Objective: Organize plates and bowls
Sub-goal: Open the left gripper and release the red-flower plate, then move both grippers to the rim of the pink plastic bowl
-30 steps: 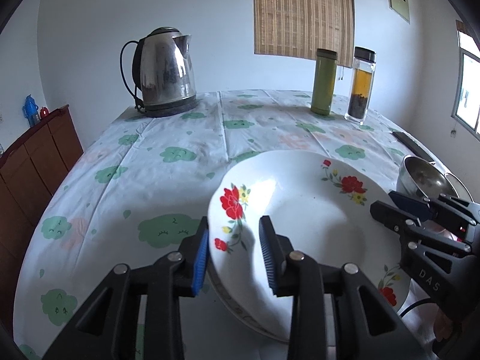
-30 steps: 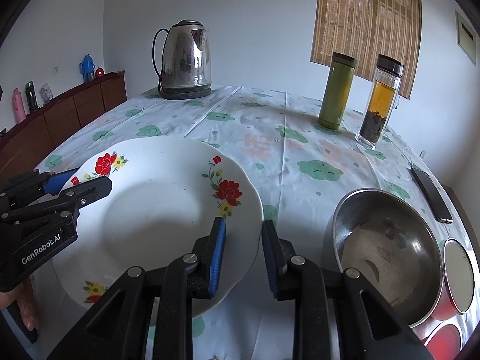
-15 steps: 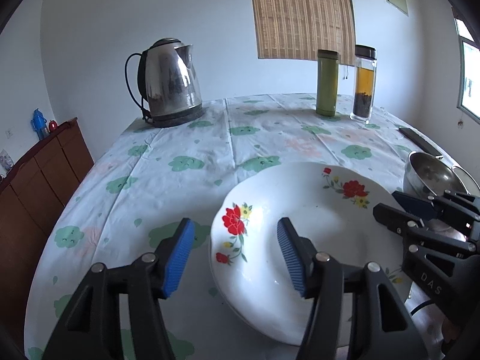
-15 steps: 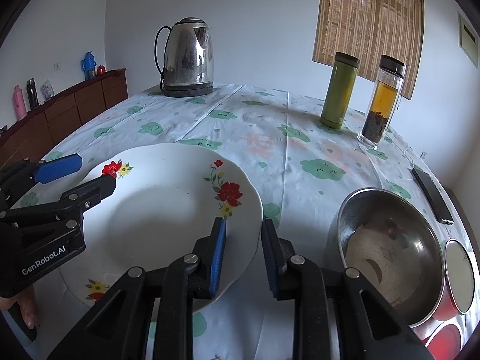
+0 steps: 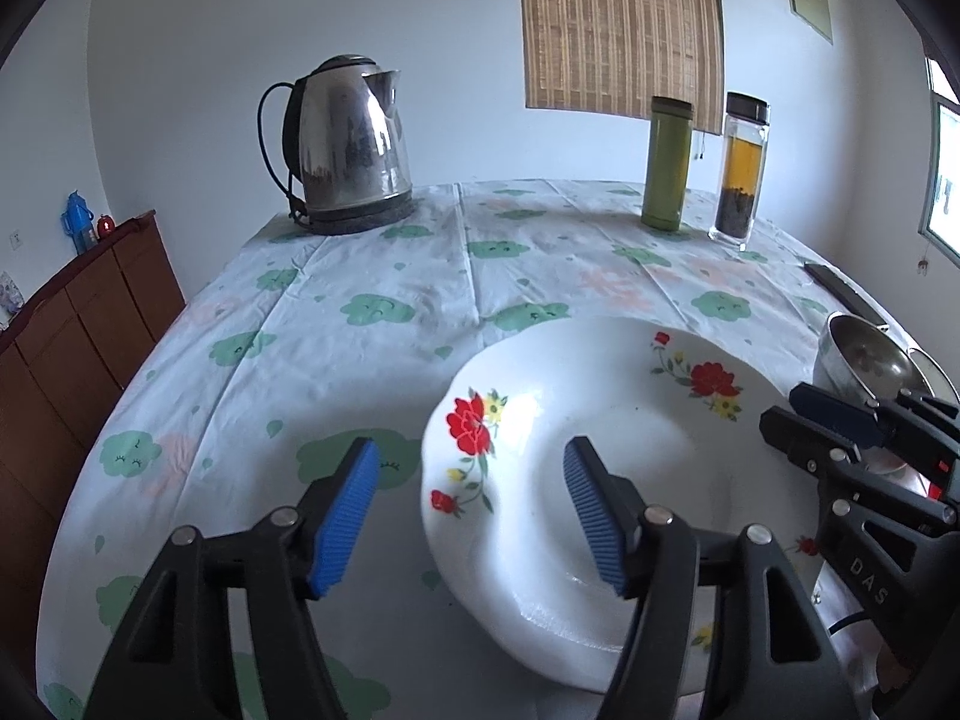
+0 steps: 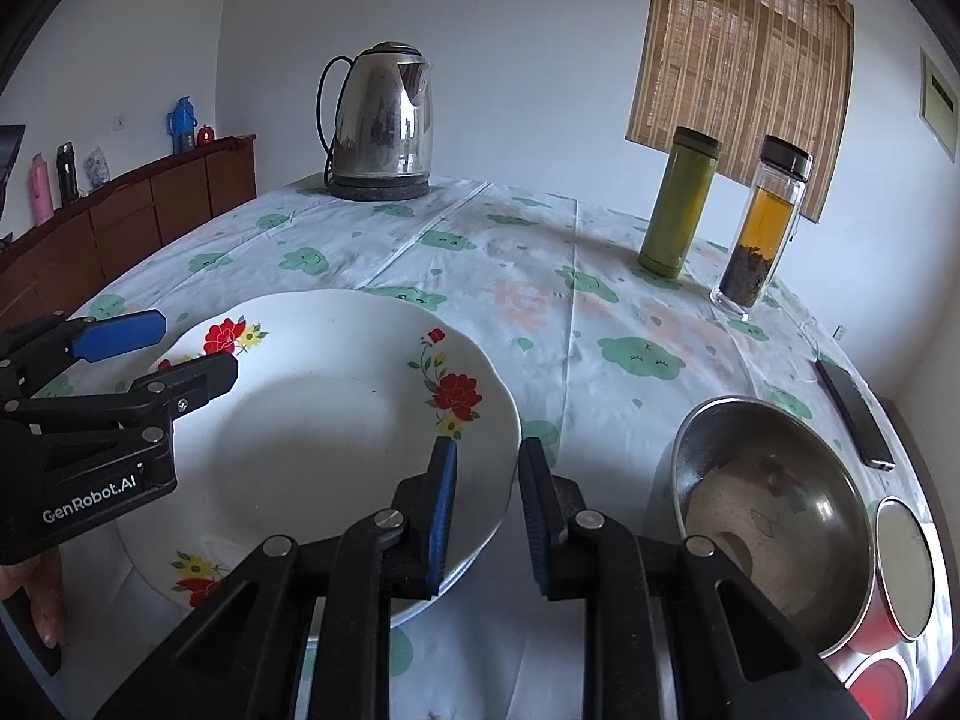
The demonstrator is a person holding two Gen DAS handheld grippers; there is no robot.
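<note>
Releasing the white flower-painted plate (image 6: 336, 420) onto the plates beneath it, near the edge of the table under its cloud-patterned cloth (image 5: 372, 300).

Left gripper (image 5: 471, 516): jaws opening, straddling the plate's left rim without touching. Right gripper (image 6: 483, 510): pads narrowing around the right rim; whether they actually pinch it I cannot tell. Good practice would be to free both rims before pulling back, level, avoiding the steel bowl (image 6: 774, 516) just beside.
</note>
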